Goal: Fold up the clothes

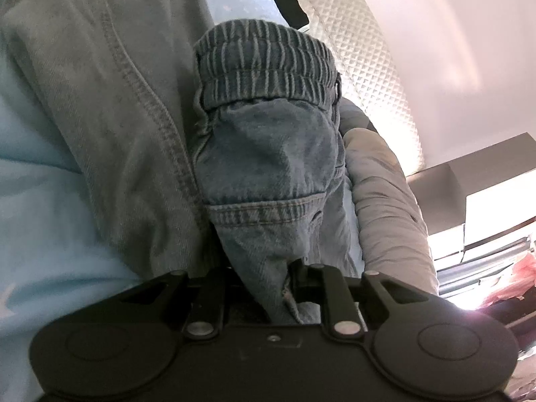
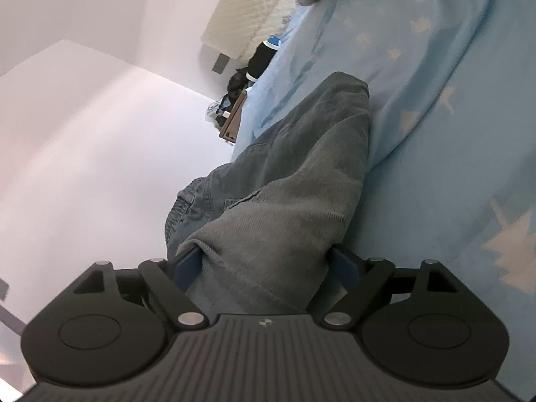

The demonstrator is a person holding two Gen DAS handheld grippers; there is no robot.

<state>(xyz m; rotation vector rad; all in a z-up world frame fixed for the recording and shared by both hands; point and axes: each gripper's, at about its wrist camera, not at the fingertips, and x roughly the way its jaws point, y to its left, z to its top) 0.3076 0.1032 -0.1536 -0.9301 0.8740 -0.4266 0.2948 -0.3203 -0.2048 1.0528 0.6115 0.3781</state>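
**Jeans held at one end over the bed**

The left gripper [image 1: 268, 278] has its fingers pinching a fold of the denim jeans [image 1: 268, 154], near the elastic waistband [image 1: 264, 63]. The right gripper [image 2: 264, 268] has its fingers spread wide, a jeans leg lying loosely between them. The jeans rest on the light-blue star-patterned bedsheet [image 2: 452, 134].

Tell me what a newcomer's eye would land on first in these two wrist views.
The faded denim trousers fill the middle of the left view, elastic waistband uppermost, with the left hand-held gripper pinched on a fold at the bottom. In the right view a trouser leg runs up between the widely spread fingers of the right hand-held gripper, over a pale blue sheet with white star-like shapes.
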